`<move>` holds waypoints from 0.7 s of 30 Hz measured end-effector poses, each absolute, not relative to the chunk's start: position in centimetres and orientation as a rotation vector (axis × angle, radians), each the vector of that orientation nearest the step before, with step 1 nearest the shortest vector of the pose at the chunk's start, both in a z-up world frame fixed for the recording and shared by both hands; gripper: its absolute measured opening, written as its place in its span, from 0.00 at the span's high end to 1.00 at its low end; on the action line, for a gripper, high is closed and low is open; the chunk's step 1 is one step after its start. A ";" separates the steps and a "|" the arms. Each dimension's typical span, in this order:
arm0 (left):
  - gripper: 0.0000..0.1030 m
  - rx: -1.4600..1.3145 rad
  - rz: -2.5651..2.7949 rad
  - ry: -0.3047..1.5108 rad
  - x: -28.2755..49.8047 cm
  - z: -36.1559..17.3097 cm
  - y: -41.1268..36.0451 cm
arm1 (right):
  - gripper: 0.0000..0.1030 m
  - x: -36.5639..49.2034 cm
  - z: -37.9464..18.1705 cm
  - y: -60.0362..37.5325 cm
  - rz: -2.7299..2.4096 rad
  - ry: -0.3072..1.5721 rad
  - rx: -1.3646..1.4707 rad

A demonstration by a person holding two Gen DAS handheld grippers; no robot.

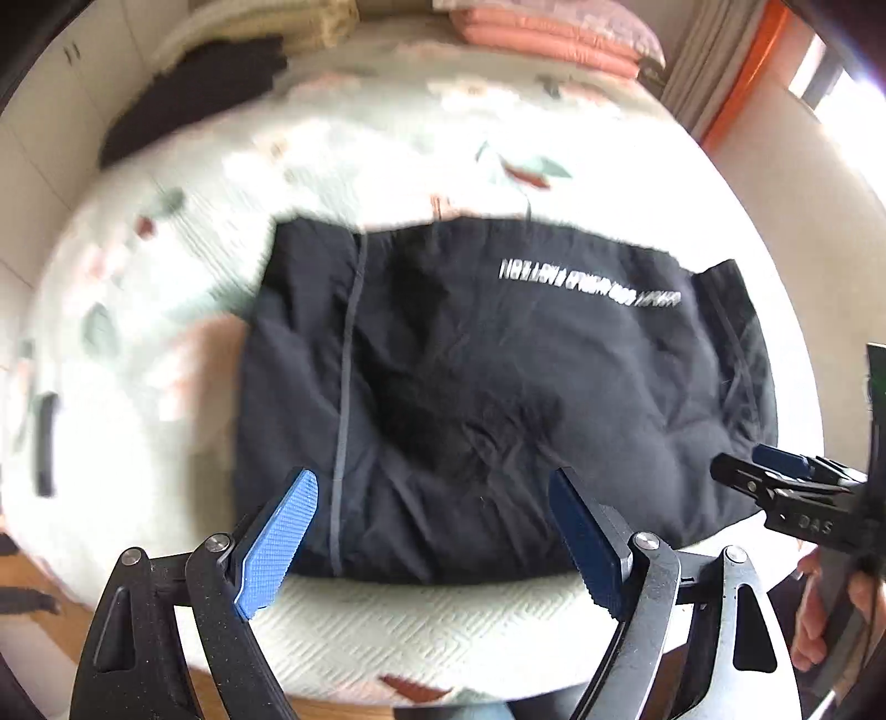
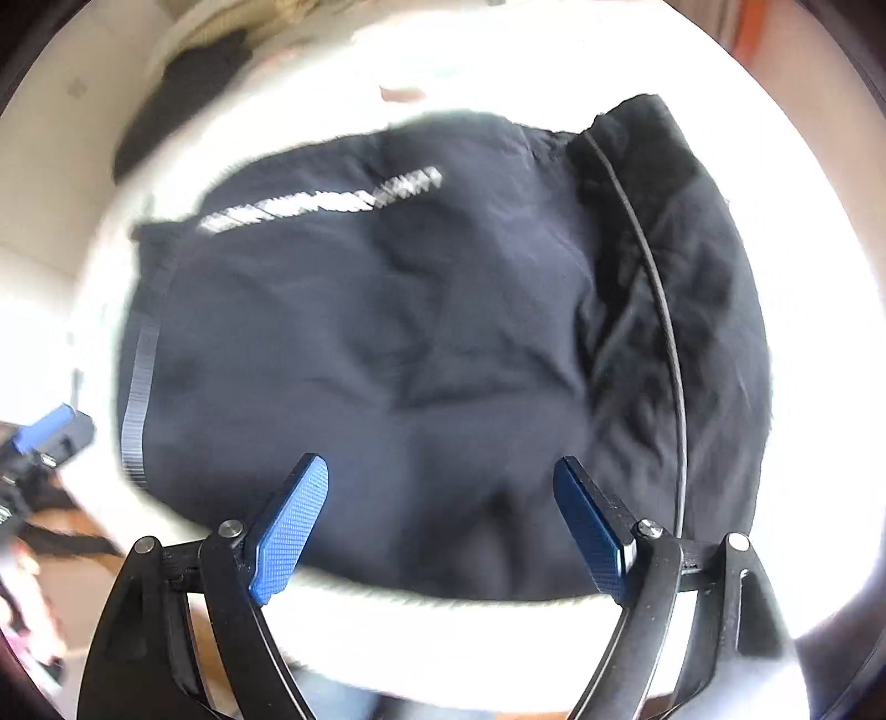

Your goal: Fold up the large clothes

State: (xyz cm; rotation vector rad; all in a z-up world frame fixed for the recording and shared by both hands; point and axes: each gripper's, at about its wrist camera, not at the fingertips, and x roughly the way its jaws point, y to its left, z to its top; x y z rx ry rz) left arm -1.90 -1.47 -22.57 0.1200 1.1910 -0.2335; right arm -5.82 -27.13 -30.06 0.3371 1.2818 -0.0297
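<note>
Both grippers, left [image 1: 432, 531] and right [image 2: 440, 529], are hovering open and empty over soft, floppy black garment [image 1: 498, 399]; probably best pinched at edges.

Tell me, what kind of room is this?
Most likely a bedroom. The folded black garment with white lettering lies on a bed covered in a pale floral quilted bedspread. Pink folded bedding sits at the far end, and beige curtains hang beside a bright window.

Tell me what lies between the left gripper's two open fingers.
In the left wrist view, the left gripper frames only the near edge of the folded black garment and pale bedspread; nothing is gripped.
</note>
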 end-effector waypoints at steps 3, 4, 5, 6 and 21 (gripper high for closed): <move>0.16 0.147 -0.206 1.113 -3.3 -17.2 -1.5 | 0.16 -7.6 -24.1 -25.7 -0.072 1.239 0.237; 0.16 0.150 -0.197 1.087 -3.7 -15.3 -1.6 | 0.16 -8.3 -21.9 -25.4 -0.099 1.221 0.228; 0.16 0.150 -0.191 1.069 -3.9 -14.0 -1.8 | 0.16 -8.8 -20.1 -25.2 -0.118 1.208 0.236; 0.16 0.142 -0.184 1.047 -4.3 -12.3 -1.8 | 0.15 -9.4 -18.2 -25.1 -0.128 1.200 0.246; 0.15 0.121 -0.165 0.994 -7.9 -4.5 -2.1 | 0.06 -11.2 -4.6 -22.7 -0.230 1.054 0.127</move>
